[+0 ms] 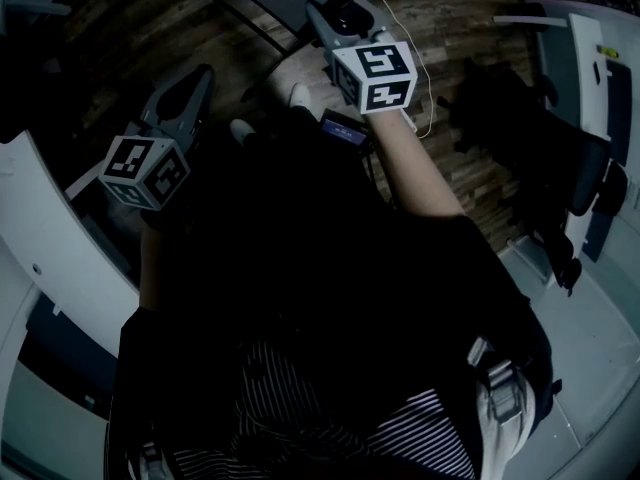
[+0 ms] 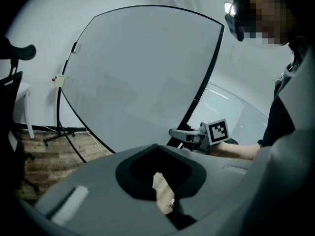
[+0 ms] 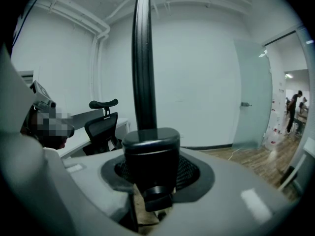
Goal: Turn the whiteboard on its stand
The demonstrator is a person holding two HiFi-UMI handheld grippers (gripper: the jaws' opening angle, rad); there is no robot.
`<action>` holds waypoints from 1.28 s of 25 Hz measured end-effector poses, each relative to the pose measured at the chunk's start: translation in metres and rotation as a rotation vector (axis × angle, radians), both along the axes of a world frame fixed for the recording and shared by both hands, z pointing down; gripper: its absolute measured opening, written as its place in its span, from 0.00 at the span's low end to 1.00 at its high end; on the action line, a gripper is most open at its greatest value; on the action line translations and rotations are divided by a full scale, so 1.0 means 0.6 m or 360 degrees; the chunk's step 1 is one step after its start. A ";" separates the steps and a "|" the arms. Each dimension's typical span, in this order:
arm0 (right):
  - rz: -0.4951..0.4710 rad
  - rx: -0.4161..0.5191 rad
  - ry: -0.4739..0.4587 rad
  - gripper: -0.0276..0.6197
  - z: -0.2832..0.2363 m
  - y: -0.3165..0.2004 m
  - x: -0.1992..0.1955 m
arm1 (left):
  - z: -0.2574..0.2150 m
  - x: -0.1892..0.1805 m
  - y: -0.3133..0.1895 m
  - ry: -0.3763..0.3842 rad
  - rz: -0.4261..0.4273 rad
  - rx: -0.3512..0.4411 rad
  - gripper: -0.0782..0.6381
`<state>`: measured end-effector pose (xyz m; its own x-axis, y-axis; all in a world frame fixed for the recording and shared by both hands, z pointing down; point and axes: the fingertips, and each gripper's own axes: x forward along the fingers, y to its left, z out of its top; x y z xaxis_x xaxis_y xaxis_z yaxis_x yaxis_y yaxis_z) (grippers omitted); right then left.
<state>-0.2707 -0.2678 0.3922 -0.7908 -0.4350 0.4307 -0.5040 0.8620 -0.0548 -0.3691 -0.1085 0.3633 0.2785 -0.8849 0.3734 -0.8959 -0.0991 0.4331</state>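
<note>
My right claw (image 1: 335, 28) pinches the black knob (image 3: 150, 156) at the upright whiteboard's (image 2: 142, 73) frame edge, my left claw (image 2: 158, 149) pressed together and empty facing the panel, so I'd hold firm and swing the board smoothly about its pivot.

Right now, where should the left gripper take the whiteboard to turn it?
Probably the whiteboard's black frame, on the edge away from the right gripper, which holds the other edge. Come edge-on from that side, jaws straddling the thin frame; the face is too broad and flat to pinch.
</note>
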 end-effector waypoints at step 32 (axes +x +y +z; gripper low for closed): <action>-0.0127 -0.0031 -0.0008 0.31 0.005 -0.003 -0.090 | -0.030 -0.061 0.035 -0.0057 -0.0135 0.0077 0.11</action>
<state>-0.3244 -0.2695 0.3949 -0.8247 -0.3619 0.4346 -0.4334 0.8981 -0.0745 -0.4060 -0.0873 0.3454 0.1891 -0.9218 0.3383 -0.9168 -0.0423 0.3970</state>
